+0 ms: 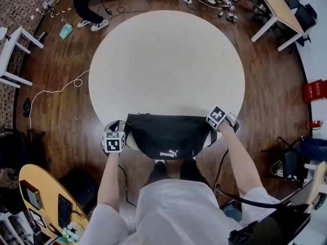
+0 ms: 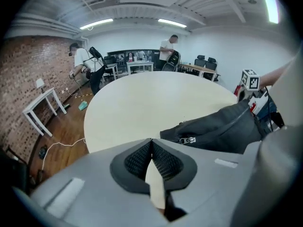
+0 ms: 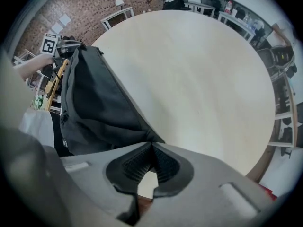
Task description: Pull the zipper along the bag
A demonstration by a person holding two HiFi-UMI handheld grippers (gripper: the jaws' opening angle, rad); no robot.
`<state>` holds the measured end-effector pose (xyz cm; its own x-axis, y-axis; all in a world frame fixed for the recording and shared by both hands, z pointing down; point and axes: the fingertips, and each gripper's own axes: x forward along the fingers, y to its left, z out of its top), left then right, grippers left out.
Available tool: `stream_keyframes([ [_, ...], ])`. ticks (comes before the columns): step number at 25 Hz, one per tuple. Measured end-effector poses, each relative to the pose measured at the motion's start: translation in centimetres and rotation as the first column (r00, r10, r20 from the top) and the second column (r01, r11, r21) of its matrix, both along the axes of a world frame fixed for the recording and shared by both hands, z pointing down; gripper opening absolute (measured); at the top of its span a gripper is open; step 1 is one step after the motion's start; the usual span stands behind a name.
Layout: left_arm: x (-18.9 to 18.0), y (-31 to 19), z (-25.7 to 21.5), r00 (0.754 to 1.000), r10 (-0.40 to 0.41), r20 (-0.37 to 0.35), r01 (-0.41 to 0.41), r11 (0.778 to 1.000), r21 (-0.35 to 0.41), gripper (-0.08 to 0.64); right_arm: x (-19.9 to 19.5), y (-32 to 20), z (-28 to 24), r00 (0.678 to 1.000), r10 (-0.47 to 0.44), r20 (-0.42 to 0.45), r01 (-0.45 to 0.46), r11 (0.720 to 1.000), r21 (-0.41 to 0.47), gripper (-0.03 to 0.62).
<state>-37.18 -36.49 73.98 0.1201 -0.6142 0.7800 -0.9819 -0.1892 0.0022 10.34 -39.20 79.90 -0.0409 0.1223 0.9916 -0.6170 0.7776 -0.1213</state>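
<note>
Closest to you, your white shirt (image 1: 171,208) fills the bottom of the head view, with both forearms reaching out to the near rim of the round white table (image 1: 166,60). The black bag (image 1: 168,134) lies across that near edge, its logo side hanging towards you and its top seam facing the table's middle. Your left gripper (image 1: 120,130) sits just beside the bag's left end. In the left gripper view its jaws are pressed together with nothing between them, and the silver zipper pull (image 2: 188,140) lies on the bag (image 2: 222,126) a little beyond the tips and to their right, apart from them. Your right gripper (image 1: 218,121) is at the bag's right end. In the right gripper view its jaws are also together, and the dark fabric of the bag (image 3: 94,108) narrows to a point right at the tips, so they appear to pinch that end. Past the bag the tabletop is bare. Farther off, on the wooden floor (image 1: 56,80), a person (image 1: 84,4) stands at the upper left and a wooden desk (image 1: 276,6) stands at the upper right.
</note>
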Motion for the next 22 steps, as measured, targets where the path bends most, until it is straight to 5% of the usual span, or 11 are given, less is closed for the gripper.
stream_keyframes([
  [2,-0.2,-1.2,1.8,1.0,0.004,0.009,-0.004,1.0,-0.021,0.018,-0.3,-0.2,-0.1,1.0,0.001,-0.008,-0.001,1.0,0.015,-0.008],
  [7,1.1,-1.3,3.8,0.991,-0.05,-0.126,0.044,0.998,-0.052,0.021,-1.6,-0.9,0.1,0.997,-0.071,-0.039,0.076,0.986,0.147,-0.008],
  [13,2.2,0.2,0.2,0.98,-0.029,-0.199,0.034,0.999,0.025,0.04,-1.0,-0.9,-0.5,0.994,0.003,-0.107,0.04,0.919,0.392,-0.008],
  [18,1.2,1.4,-4.0,0.973,-0.03,-0.229,0.066,0.986,0.152,0.095,-1.3,-1.7,-7.3,0.995,0.094,-0.023,-0.056,0.76,0.648,-0.008],
  [22,1.5,3.7,-8.1,0.968,-0.006,-0.25,0.077,0.958,0.275,0.104,-4.0,0.4,-13.9,0.974,0.094,0.208,-0.222,0.598,0.77,-0.008],
])
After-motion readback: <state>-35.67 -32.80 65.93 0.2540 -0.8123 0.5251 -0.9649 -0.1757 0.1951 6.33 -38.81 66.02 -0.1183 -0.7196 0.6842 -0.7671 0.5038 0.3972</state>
